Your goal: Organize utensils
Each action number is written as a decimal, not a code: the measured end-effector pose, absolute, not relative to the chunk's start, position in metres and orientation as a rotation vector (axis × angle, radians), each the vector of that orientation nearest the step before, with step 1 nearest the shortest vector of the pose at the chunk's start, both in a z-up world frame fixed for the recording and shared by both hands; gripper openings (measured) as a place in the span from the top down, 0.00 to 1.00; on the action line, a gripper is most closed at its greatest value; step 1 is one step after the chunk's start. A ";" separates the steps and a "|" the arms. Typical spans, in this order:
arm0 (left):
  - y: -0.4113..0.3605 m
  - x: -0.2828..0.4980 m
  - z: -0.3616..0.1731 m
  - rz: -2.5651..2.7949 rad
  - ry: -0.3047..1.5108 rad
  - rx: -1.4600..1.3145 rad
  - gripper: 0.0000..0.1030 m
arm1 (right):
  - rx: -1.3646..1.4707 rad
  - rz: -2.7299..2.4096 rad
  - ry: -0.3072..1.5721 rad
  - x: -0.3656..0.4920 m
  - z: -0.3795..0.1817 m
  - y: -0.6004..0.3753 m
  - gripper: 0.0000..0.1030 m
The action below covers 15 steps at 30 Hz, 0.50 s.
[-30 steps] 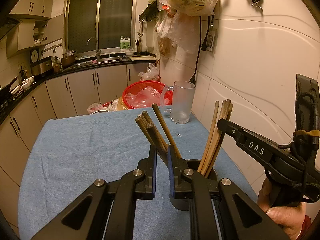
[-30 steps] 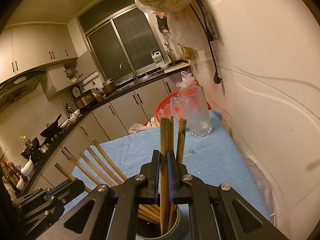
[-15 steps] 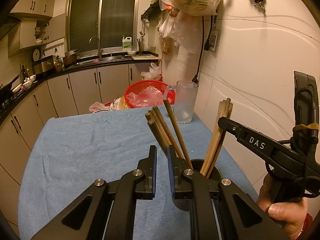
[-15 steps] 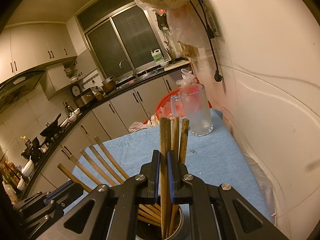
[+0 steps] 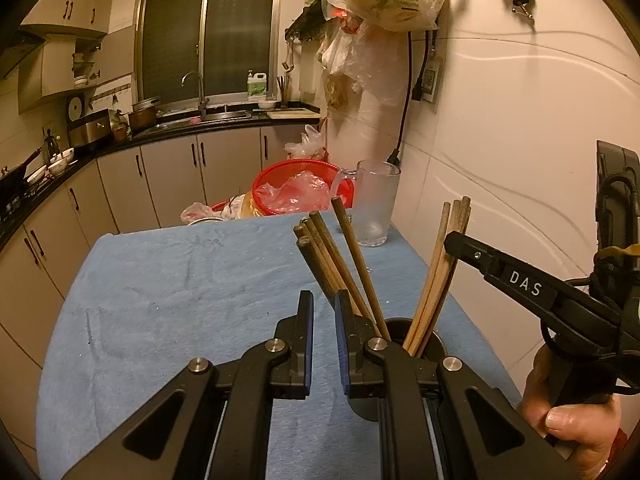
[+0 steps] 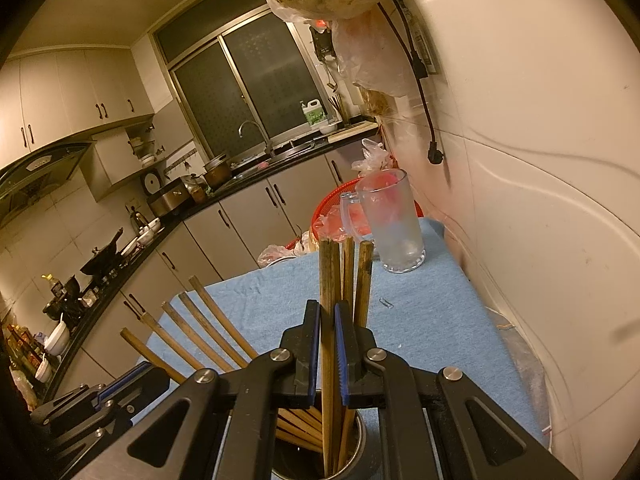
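Note:
A dark metal cup (image 5: 434, 344) stands on the blue table cloth (image 5: 180, 288) near the right wall. Several wooden chopsticks (image 5: 340, 256) lean out of it to the left, fanned out (image 6: 208, 320) over my left gripper (image 6: 120, 384). That left gripper (image 5: 322, 300) is shut with only cloth showing in its narrow gap; the leaning sticks pass behind its right finger. A second bunch of chopsticks (image 5: 444, 272) stands steeper in the cup (image 6: 360, 436). My right gripper (image 6: 328, 308) is shut on one dark chopstick (image 6: 330, 272) of that bunch.
A frosted glass mug (image 5: 376, 208) stands at the table's far right corner, a red basket (image 5: 280, 172) just behind the far edge. The white wall runs close along the right side. A hand (image 5: 576, 428) holds the right gripper's handle. Kitchen cabinets lie beyond.
In the left wrist view the leaning chopsticks have shifted slightly right, from in line with the jaws' gap to behind the right finger. The right gripper keeps its hold.

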<state>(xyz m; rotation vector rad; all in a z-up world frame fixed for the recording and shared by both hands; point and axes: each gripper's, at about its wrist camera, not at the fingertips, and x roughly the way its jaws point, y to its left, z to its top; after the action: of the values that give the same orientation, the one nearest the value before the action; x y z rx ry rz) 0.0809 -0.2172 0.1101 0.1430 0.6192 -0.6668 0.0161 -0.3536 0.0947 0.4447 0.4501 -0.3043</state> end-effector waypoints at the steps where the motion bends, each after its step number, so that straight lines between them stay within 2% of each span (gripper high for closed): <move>1: -0.218 0.081 0.110 -0.664 0.620 0.143 0.88 | 0.446 -0.306 0.450 0.017 0.095 -0.354 0.91; 15: -0.219 0.085 0.107 -0.646 0.630 0.142 0.88 | 0.452 -0.305 0.436 0.010 0.099 -0.356 0.91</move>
<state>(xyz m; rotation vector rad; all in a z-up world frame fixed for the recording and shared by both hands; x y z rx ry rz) 0.0852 -0.2185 0.1073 0.1416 0.6297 -0.6463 0.0095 -0.3562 0.0990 0.4522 0.4360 -0.3045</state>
